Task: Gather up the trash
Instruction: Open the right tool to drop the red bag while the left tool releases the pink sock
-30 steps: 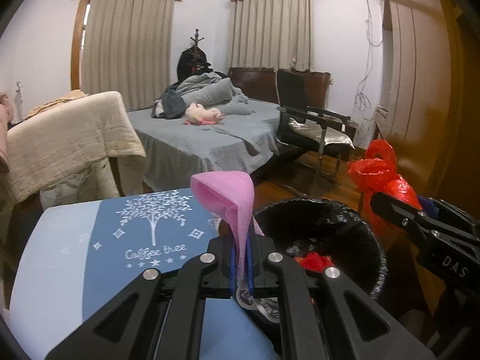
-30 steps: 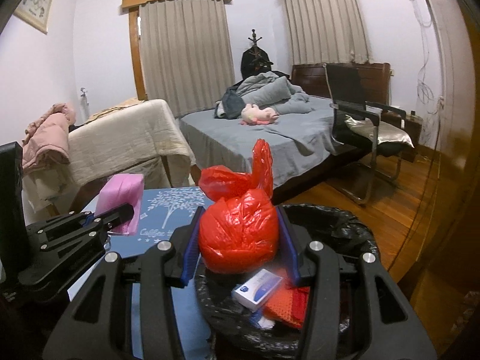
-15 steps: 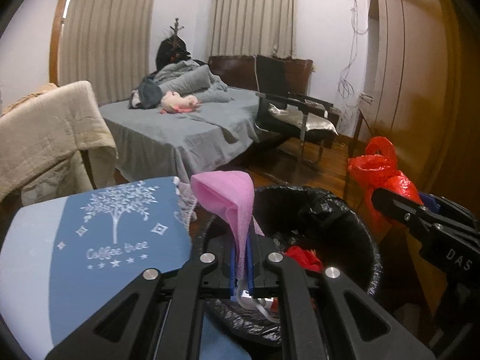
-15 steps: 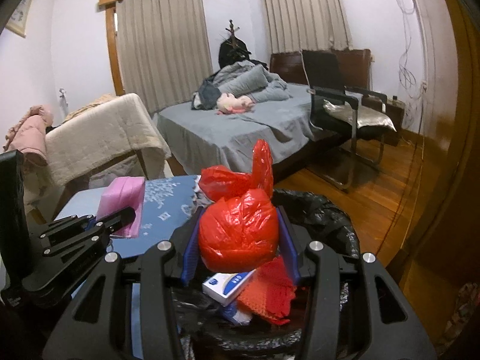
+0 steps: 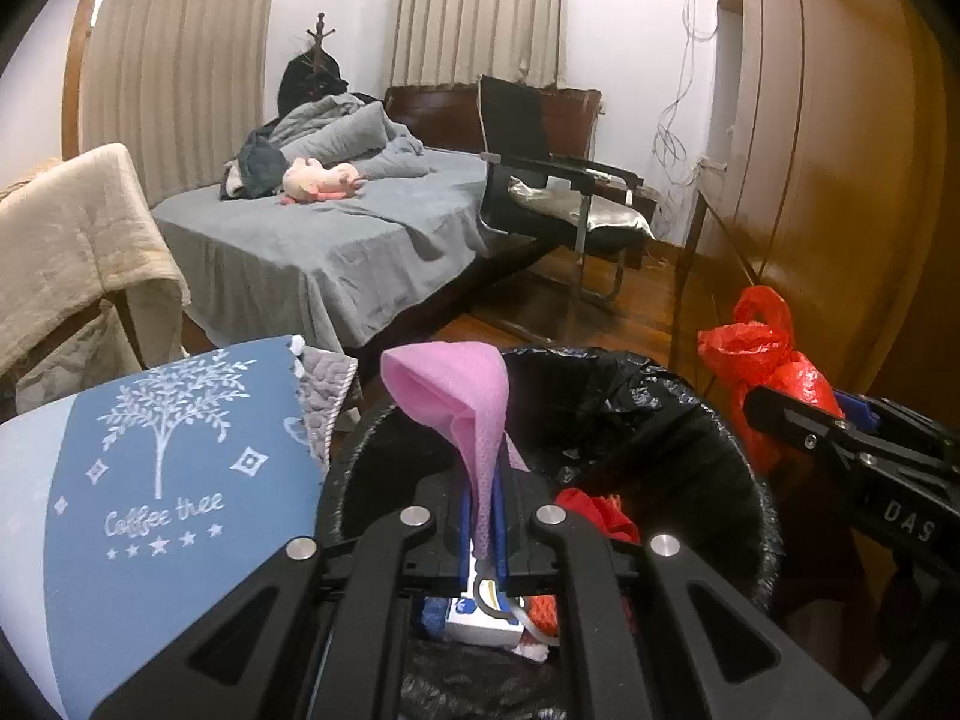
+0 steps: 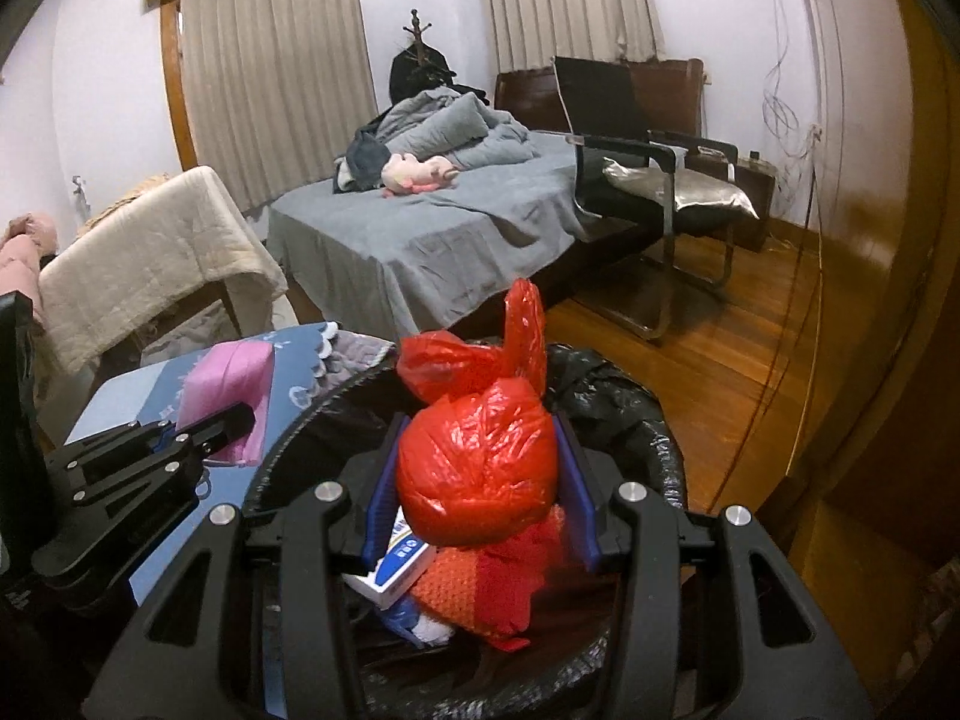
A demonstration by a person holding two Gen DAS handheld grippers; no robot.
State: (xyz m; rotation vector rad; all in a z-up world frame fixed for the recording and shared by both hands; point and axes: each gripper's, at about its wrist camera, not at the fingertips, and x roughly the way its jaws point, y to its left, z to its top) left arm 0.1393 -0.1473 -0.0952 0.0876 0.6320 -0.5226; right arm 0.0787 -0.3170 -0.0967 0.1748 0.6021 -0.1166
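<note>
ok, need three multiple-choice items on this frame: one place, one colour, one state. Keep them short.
1. Where is the tied red plastic bag?
A. on the bed
B. above the black-lined trash bin
C. on the chair

2. What colour is the cloth in the left hand-held gripper?
A. pink
B. green
C. white

3. How does the right hand-held gripper stand?
A. open and empty
B. out of view
C. shut on the red bag

Key: 1 B, the bin's liner and contents show right under the bag. 2 A, pink fabric rises from the jaws. 3 C, both blue pads press the bag's sides.
</note>
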